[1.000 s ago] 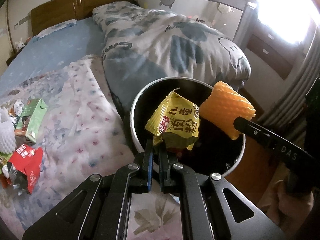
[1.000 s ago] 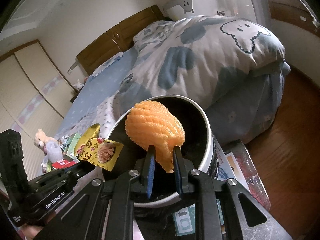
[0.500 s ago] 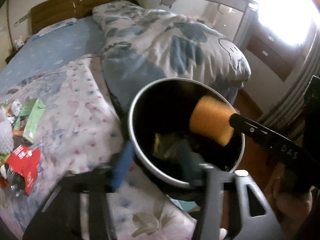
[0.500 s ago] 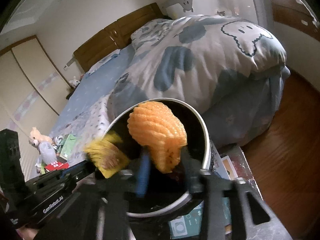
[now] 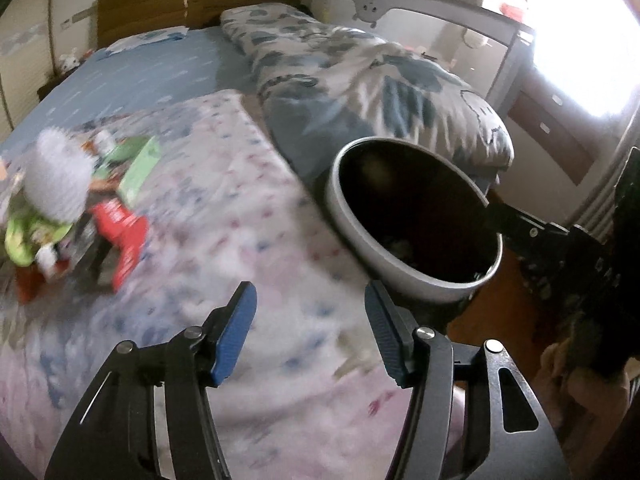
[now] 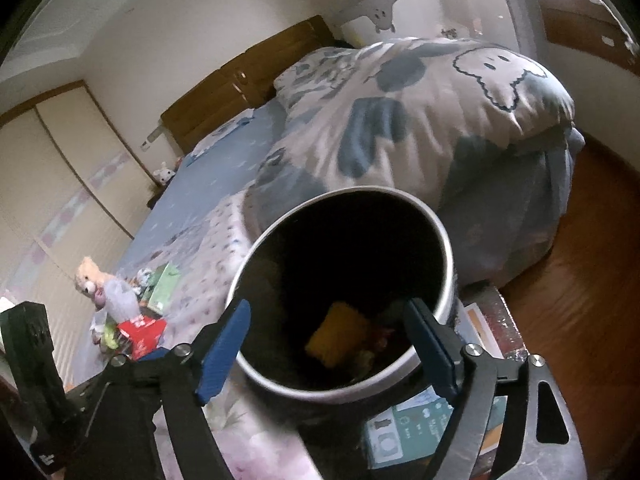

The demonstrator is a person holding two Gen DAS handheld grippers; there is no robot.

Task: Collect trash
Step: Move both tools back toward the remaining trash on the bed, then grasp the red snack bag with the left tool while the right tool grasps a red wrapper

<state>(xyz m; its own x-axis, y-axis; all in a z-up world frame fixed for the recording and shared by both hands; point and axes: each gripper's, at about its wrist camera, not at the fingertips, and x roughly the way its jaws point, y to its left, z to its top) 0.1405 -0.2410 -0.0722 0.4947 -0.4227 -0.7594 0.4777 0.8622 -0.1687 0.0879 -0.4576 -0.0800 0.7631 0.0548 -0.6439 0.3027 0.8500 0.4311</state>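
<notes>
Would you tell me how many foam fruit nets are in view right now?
2: an orange foam net inside the trash bin, and a white foam net in the litter pile on the bed. Others may be hidden in the dark bin.

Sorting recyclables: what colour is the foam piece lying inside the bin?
Orange foam piece, clearest in the right wrist view.

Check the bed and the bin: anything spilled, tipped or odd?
Nothing spilled. The white round bin stands upright with the orange foam piece inside. What's out of place is the litter heap on the floral bedspread: red wrapper, green carton, white foam net.
</notes>
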